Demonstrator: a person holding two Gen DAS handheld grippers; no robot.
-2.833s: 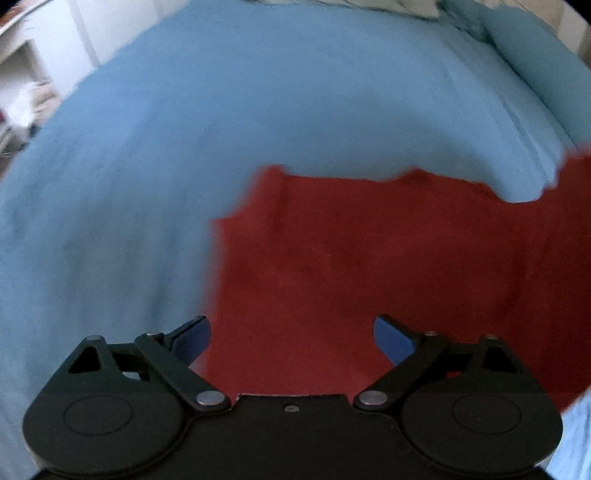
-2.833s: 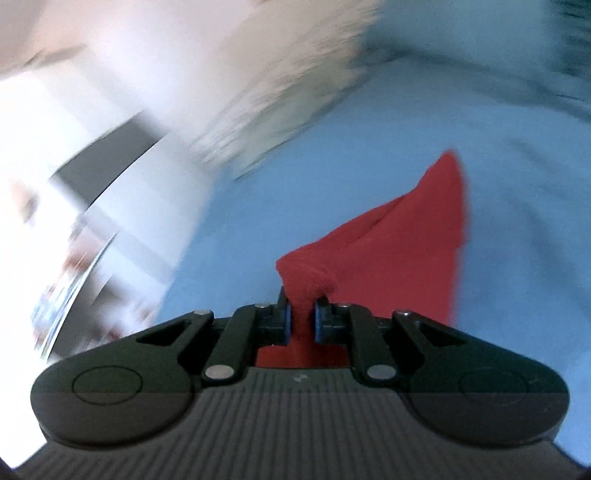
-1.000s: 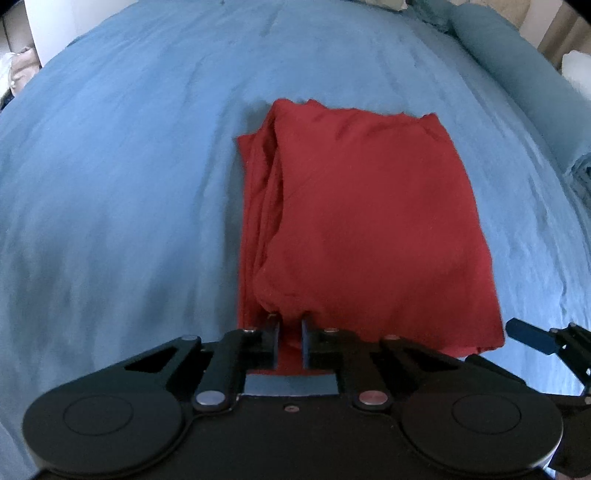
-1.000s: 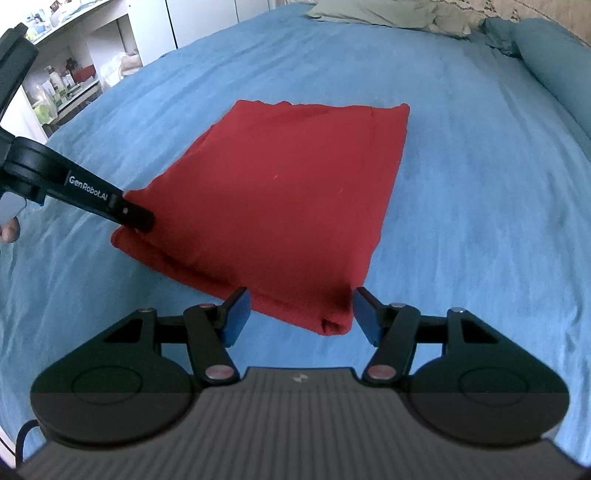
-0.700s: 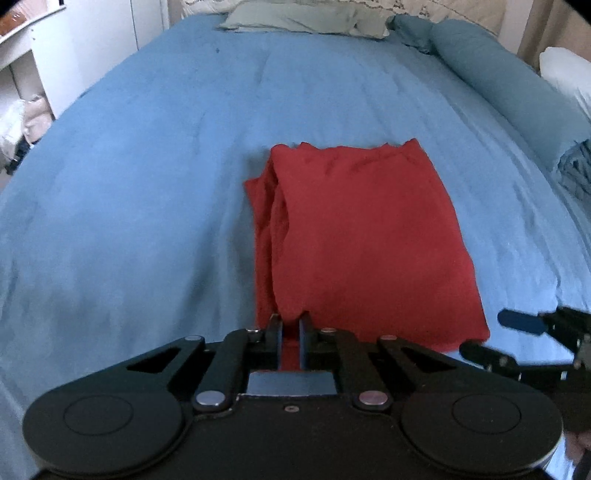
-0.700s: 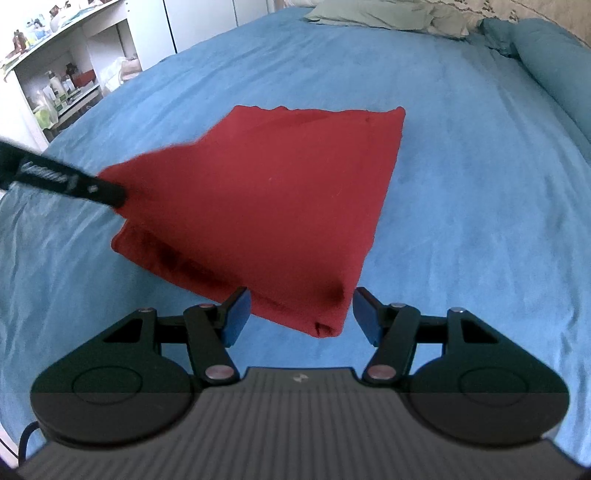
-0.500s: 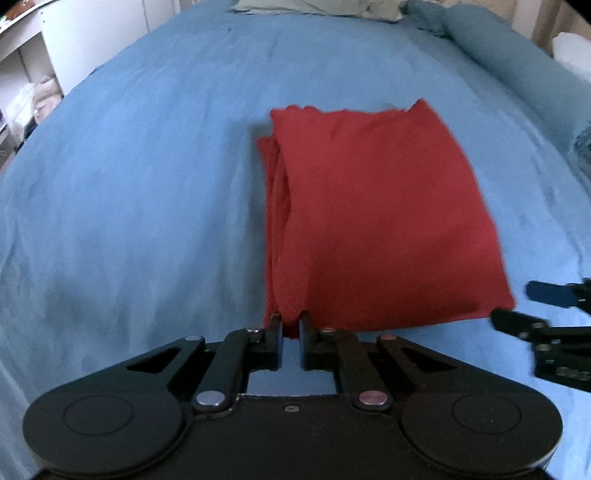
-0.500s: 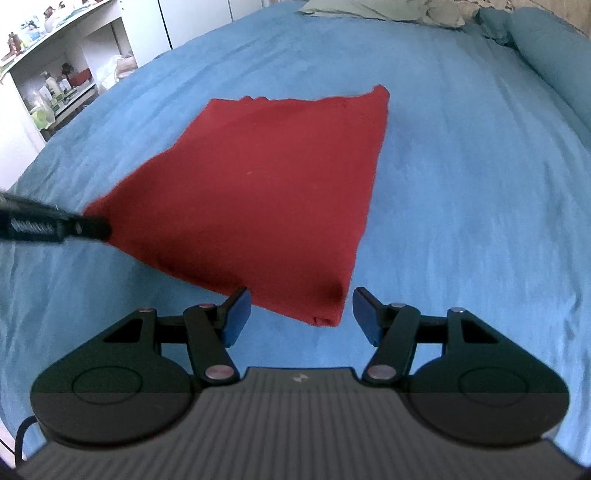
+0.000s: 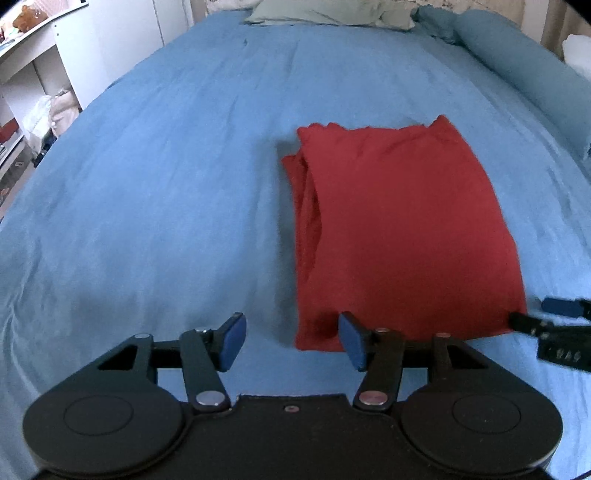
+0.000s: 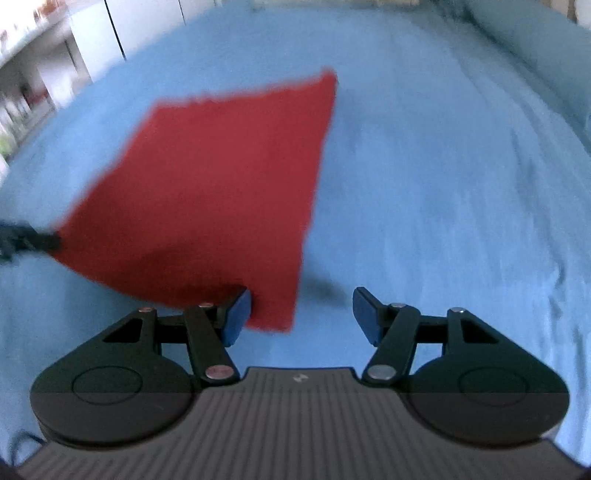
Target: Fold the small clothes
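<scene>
A folded red garment [image 9: 399, 229] lies flat on the blue bed cover [image 9: 166, 184], its layered edges showing along its left side. My left gripper [image 9: 291, 338] is open and empty just short of the garment's near left corner. My right gripper [image 10: 301, 314] is open and empty at the garment's [image 10: 207, 192] near right corner; this view is blurred. The right gripper's fingertips [image 9: 554, 306] show at the right edge of the left wrist view, and the left gripper's tip [image 10: 26, 240] shows at the left edge of the right wrist view.
Pillows [image 9: 325, 14] lie at the head of the bed and a blue bolster [image 9: 524, 59] runs along the right side. White shelves and a cabinet [image 9: 44, 66] stand beyond the bed's left edge.
My left gripper held the garment's near left corner, slid the garment, then opened and let go. The right gripper stayed open and shifted right of the garment's corner.
</scene>
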